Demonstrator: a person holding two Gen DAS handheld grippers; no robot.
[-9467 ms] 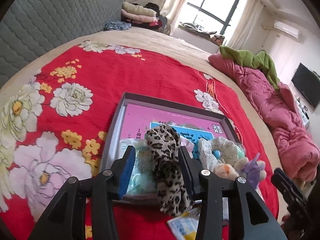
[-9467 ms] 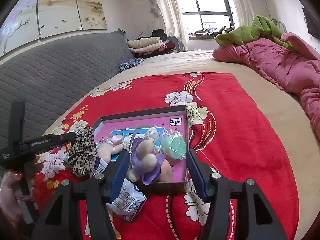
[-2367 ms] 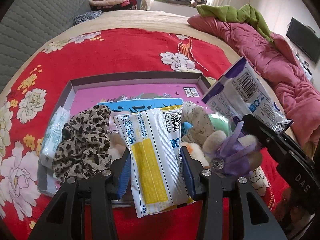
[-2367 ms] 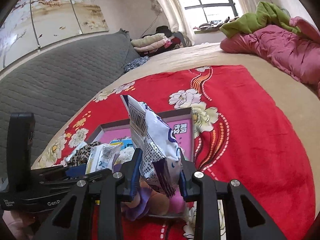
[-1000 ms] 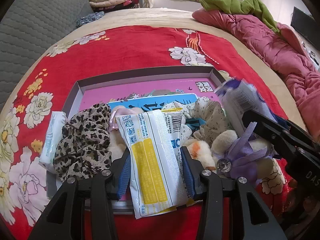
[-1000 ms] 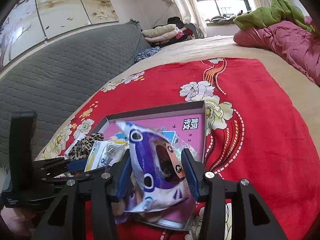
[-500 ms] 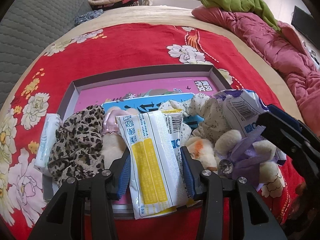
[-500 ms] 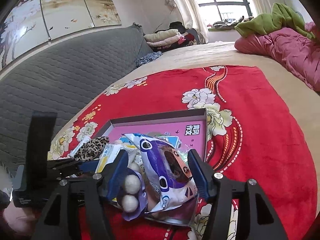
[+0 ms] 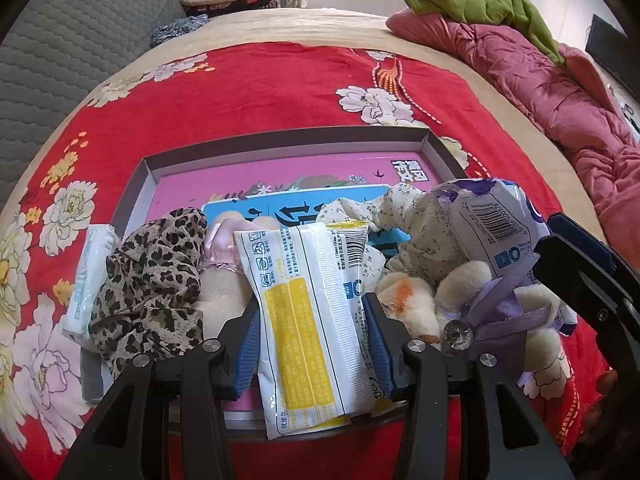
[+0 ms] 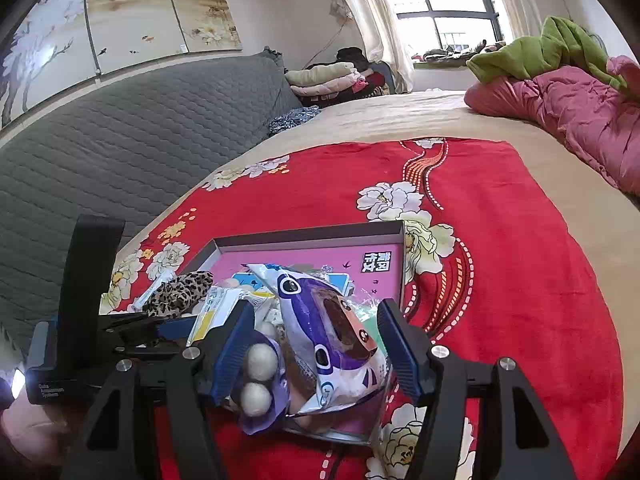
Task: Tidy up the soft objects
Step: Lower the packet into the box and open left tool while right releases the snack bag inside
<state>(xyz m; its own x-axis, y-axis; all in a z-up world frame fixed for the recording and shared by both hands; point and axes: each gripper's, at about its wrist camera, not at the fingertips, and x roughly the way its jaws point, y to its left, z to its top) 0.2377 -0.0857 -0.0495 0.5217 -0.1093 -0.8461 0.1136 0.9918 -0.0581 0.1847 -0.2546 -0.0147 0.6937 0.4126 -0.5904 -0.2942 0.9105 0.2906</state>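
A shallow grey box with a pink floor [image 9: 276,168] [image 10: 304,258] lies on the red flowered blanket. My left gripper [image 9: 310,316] is shut on a white and yellow packet [image 9: 308,320], held over the box's near edge. My right gripper [image 10: 316,336] is open; a purple and white snack bag [image 10: 328,332] [image 9: 492,220] lies between its fingers on the pile in the box. In the box lie a leopard scrunchie [image 9: 148,280], a pale floral scrunchie [image 9: 412,220] and a plush toy with a purple bow [image 9: 492,316].
A small white tissue pack [image 9: 86,276] leans at the box's left wall. A grey quilted headboard [image 10: 120,140] runs along the left. A pink quilt [image 9: 540,80] and green cloth [image 10: 540,52] lie at the right. Folded clothes [image 10: 328,76] are stacked at the far end.
My right gripper opened and let go of the purple snack bag, which now rests on the pile in the box. My left gripper still holds the packet in the same place.
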